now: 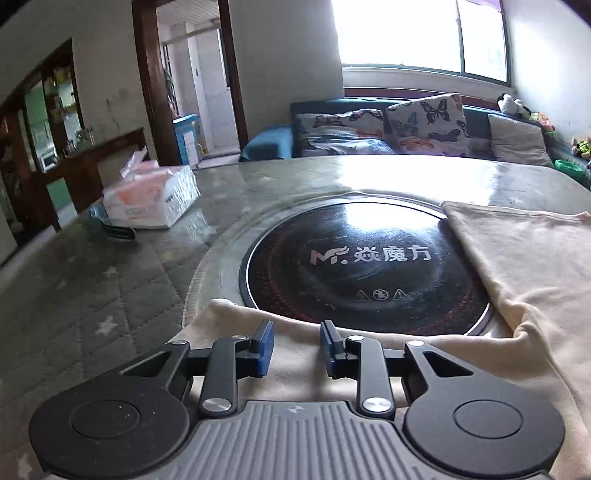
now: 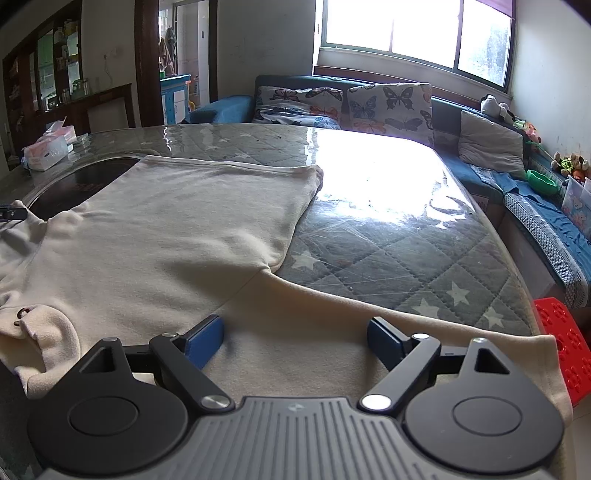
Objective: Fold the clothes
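Clothes here means 1 soft cream top [image 2: 166, 229], spread flat on a big table [image 2: 406, 236]. One sleeve [image 2: 332, 306] runs toward the right gripper, and another sleeve [image 1: 258, 325] lies under the left gripper. The left sleeve and the body's side cover part of a round black cooker plate [image 1: 365, 258] set into the table, shiny, with white letters on it.

The table wears a grey quilted cover with white stars, under a clear shiny sheet that glares in the window light. A pack of tissues [image 1: 151, 195] sits at the far left of the table. Behind the table stands a blue sofa [image 2: 295, 85] with butterfly cushions [image 2: 388, 103], and a grey pillow [image 2: 487, 144] beside them. Small soft toys [image 2: 495, 105] sit on the sofa back by a bright window [image 2: 413, 33]. A red plastic stool [image 2: 565, 347] peeks out low on the right. Dark wooden shelves [image 2: 44, 70] and a doorway fill the left wall.

The left gripper [image 1: 297, 347] points down over the sleeve. Its 2 blue pads stand a small way apart, with cloth below the gap but nothing pinched that I can see. The right gripper [image 2: 295, 343] points down over the other sleeve, with its blue pads spread wide and holding nothing.
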### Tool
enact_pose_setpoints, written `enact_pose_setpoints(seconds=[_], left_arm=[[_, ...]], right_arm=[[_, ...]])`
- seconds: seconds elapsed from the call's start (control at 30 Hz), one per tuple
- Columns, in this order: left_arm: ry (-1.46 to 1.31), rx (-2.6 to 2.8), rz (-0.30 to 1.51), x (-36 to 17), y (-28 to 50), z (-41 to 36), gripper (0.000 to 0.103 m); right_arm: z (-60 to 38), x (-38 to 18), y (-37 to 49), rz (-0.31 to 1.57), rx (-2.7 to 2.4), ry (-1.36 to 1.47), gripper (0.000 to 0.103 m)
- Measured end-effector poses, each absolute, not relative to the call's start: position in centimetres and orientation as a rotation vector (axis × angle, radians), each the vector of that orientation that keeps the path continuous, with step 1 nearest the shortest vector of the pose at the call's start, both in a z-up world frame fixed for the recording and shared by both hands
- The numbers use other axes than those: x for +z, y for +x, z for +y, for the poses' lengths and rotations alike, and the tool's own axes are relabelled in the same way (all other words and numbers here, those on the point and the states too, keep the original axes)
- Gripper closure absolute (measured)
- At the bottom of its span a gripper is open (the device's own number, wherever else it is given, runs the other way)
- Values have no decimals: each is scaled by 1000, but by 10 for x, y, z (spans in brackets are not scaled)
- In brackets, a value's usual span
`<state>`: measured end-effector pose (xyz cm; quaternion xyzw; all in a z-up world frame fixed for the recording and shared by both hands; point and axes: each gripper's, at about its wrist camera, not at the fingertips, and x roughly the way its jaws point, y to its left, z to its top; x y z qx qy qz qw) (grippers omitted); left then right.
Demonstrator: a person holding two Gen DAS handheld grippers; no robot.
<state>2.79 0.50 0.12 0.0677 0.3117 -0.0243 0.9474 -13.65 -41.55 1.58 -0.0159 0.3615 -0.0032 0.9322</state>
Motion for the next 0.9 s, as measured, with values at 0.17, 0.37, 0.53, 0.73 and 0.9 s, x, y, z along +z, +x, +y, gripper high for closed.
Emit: enact_pose_setpoints(seconds=[0.17,0.37,0.53,0.73,0.9], left_arm=[[137,7,630,1,38,17,68],[145,98,634,2,41,34,55],[133,93,632,10,35,36,54],[107,-61,602,30,-2,6,53],[63,-269,583,39,-26,-39,53]], right_arm=[[-415,17,-135,743,-11,-33,16],[-415,16,-135,746,-14,-33,15],[-414,16,-135,746,-16,-39,15],[-413,16,-135,743,-25,-38,15],[-414,16,-135,739,-34,-34,12]])
